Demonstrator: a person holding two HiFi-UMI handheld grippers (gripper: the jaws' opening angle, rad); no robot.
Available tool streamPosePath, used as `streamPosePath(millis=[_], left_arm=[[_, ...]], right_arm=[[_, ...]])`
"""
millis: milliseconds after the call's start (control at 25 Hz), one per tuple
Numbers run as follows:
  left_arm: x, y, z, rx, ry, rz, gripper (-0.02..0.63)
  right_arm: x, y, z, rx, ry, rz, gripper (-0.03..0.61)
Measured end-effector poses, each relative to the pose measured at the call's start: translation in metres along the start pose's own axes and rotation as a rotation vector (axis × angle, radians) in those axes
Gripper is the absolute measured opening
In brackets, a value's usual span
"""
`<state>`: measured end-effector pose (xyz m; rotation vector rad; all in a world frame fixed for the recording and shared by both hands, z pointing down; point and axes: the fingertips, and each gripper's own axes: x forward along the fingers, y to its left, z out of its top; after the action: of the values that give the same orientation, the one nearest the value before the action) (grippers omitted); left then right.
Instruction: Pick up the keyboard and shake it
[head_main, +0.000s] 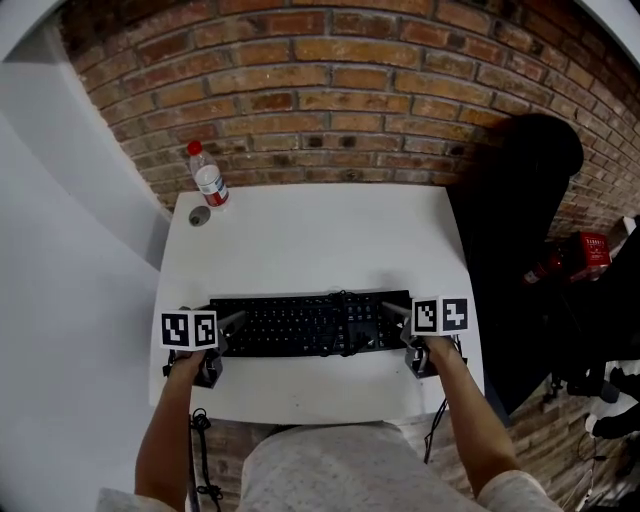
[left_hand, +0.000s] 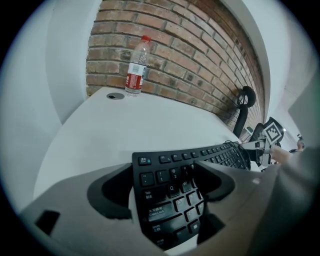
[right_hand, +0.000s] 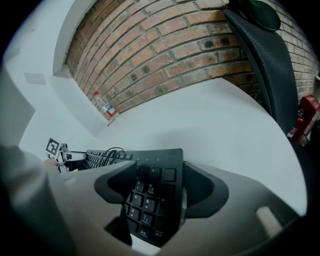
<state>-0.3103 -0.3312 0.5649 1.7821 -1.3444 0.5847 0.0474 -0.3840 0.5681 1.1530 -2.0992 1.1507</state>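
A black keyboard (head_main: 305, 325) lies flat near the front edge of the white table (head_main: 310, 240), with a black cable (head_main: 345, 300) draped over its right half. My left gripper (head_main: 232, 335) straddles its left end (left_hand: 170, 200), one jaw along the far edge and the other over the keys. At the number-pad end (right_hand: 150, 197), my right gripper (head_main: 398, 327) straddles it the same way. Both pairs of jaws stand wide around the keyboard, and I see no firm squeeze on it.
A clear water bottle (head_main: 208, 175) with a red cap stands at the table's back left, beside a round hole (head_main: 199, 215). A brick wall runs behind. A black office chair (head_main: 510, 230) stands at the right edge, and a red object (head_main: 585, 255) lies beyond it.
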Motion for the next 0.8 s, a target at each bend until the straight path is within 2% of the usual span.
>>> streamPosePath(millis=[200, 520, 800], left_arm=[[-0.005, -0.003, 0.0, -0.004, -0.022, 0.012, 0.373], [-0.013, -0.009, 0.01, -0.002, -0.103, 0.037, 0.371], [-0.02, -0.009, 0.02, -0.011, -0.157, 0.064, 0.371]], right_arm=[[-0.004, 0.0, 0.004, -0.008, -0.009, 0.01, 0.287], [-0.013, 0.002, 0.018, -0.048, -0.036, 0.026, 0.273], [-0.019, 0.011, 0.04, -0.131, -0.091, 0.024, 0.275]])
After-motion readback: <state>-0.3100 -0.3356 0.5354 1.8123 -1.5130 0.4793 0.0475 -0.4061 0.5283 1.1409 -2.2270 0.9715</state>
